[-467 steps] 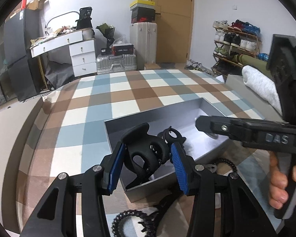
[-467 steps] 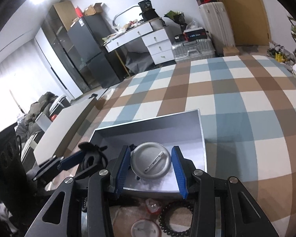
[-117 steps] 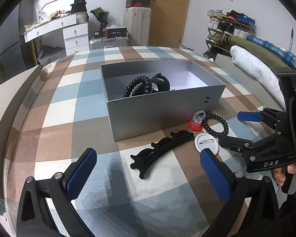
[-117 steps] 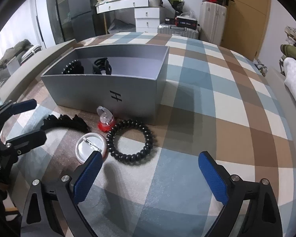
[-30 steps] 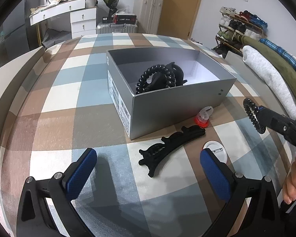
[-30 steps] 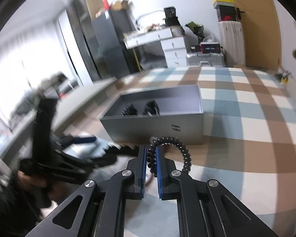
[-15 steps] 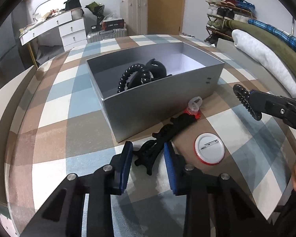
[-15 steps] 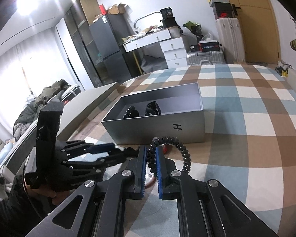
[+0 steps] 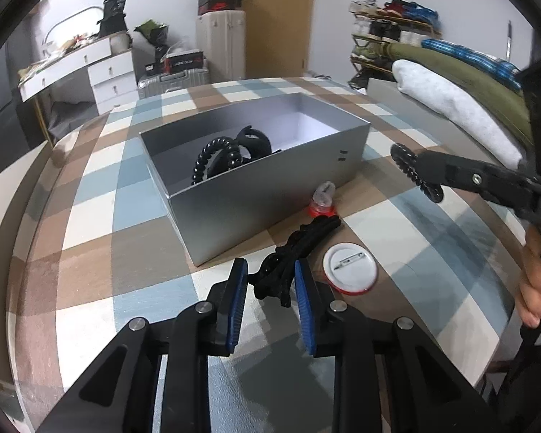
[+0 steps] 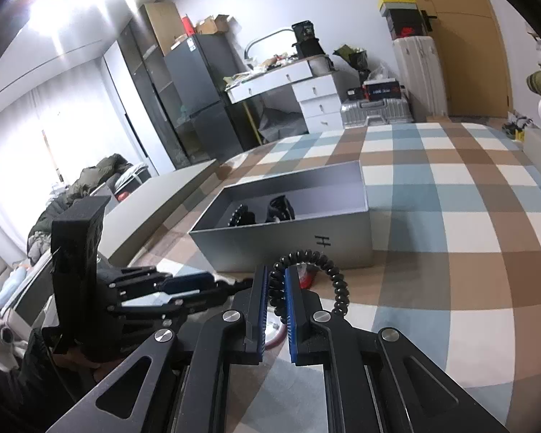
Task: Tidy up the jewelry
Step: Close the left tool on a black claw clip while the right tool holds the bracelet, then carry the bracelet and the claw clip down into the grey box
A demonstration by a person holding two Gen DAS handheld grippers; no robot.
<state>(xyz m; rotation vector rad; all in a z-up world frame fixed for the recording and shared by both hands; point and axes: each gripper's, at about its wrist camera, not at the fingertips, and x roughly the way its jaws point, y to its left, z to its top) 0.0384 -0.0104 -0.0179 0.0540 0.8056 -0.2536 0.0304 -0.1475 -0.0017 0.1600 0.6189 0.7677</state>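
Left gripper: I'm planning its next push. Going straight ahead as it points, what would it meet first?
The black hair clip lying between the left gripper fingers; beyond it probably the grey box wall.

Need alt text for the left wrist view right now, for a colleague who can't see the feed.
The left hand-held gripper straddles a black hair clip lying on the checked tablecloth, pads not clearly touching it. Behind sits an open grey box; a white pin badge lies to the right, where the right hand-held gripper holds a black coil bracelet.
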